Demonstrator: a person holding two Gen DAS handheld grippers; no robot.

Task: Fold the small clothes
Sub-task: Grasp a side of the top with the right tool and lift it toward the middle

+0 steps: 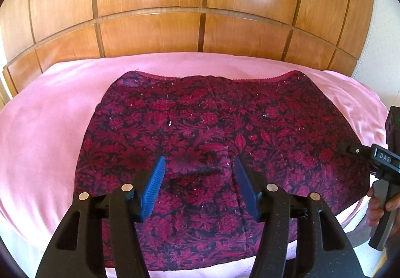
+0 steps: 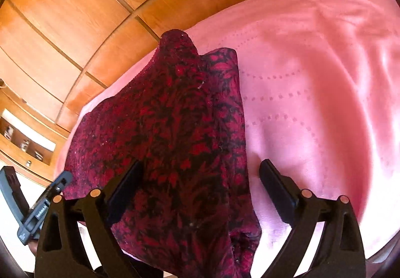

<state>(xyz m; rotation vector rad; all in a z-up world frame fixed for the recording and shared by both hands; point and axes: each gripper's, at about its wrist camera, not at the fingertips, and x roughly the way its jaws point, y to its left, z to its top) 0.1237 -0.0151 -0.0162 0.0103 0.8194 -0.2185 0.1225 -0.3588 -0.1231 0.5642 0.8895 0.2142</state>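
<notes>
A dark red and black floral garment (image 1: 212,133) lies spread flat on a pink cloth (image 1: 45,133), its trimmed hem at the far side. My left gripper (image 1: 198,165) is open just above the garment's near middle, blue fingers (image 1: 156,178) apart, holding nothing. In the right wrist view the same garment (image 2: 180,133) runs away from the camera along the pink cloth (image 2: 312,93). My right gripper (image 2: 200,173) is open over the garment's right edge, its left finger above the fabric and its right finger (image 2: 275,183) over the pink cloth.
A wooden panelled wall (image 1: 200,3) stands right behind the pink surface. The right gripper's body and the hand holding it (image 1: 382,178) show at the right edge of the left wrist view. A shelf with small jars (image 2: 25,143) sits at the left.
</notes>
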